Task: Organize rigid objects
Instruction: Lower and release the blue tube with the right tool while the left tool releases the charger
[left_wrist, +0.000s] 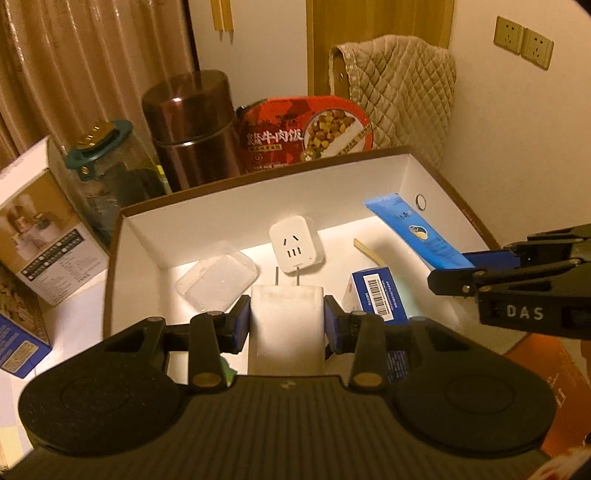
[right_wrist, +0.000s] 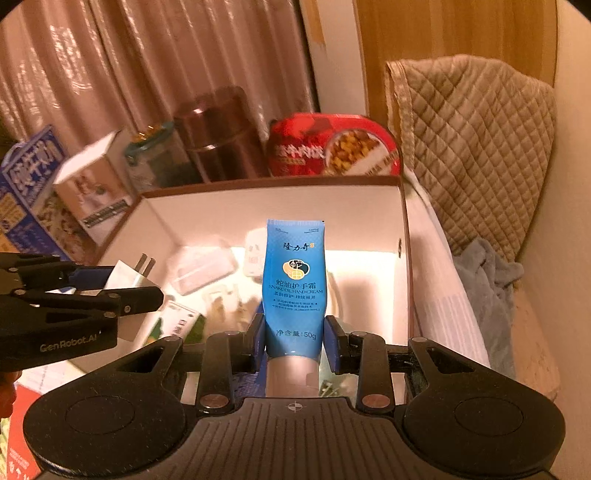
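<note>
White and boxy, the plug adapter (left_wrist: 286, 325) is sitting clamped in your left gripper (left_wrist: 287, 317), prongs forward over the open cardboard box (left_wrist: 258, 206). Your right gripper (right_wrist: 294, 334) is squeezing a blue hand cream tube (right_wrist: 293, 280) above the same box, where a white socket (left_wrist: 293, 247), clear plastic case (left_wrist: 216, 278) and barcoded blue carton (left_wrist: 375, 295) are lying.

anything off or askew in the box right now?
Nothing spilled or damaged. Both items are held above the box: left gripper grips the charger, right gripper the hand cream.
</note>
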